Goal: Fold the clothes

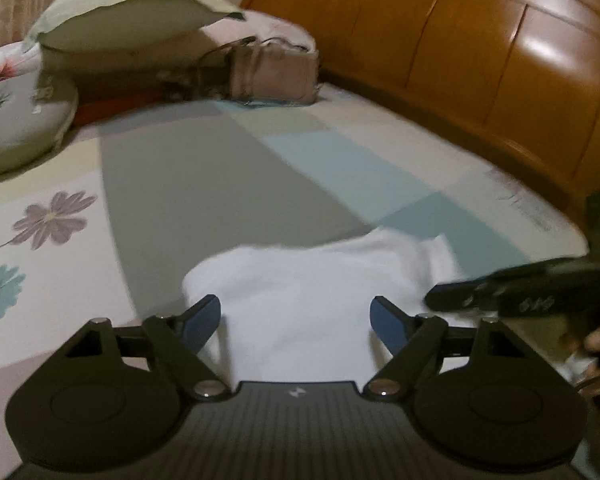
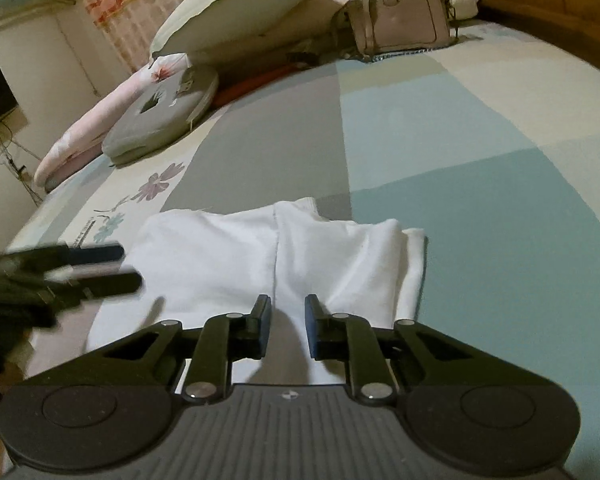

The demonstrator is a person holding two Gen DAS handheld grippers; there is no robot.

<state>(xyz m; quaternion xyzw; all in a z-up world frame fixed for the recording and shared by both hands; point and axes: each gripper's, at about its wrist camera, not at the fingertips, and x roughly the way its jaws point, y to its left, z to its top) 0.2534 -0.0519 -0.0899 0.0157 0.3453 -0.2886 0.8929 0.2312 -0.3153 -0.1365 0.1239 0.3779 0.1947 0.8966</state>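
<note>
Here, far left, I see a round grey cushion with a centre hole beside a pale green pillow at the far side of the bed. Nearer me, my left gripper hangs over the near left part of the folded white cotton garment, its jaws spread wide with nothing pinched between them. The garment lies flat on the patchwork bedsheet of grey, teal and cream blocks. My right gripper sits above the garment's near edge, jaws narrow with a small gap, not gripping cloth. Farther right, a beige leather handbag rests near the orange wooden headboard.
</note>
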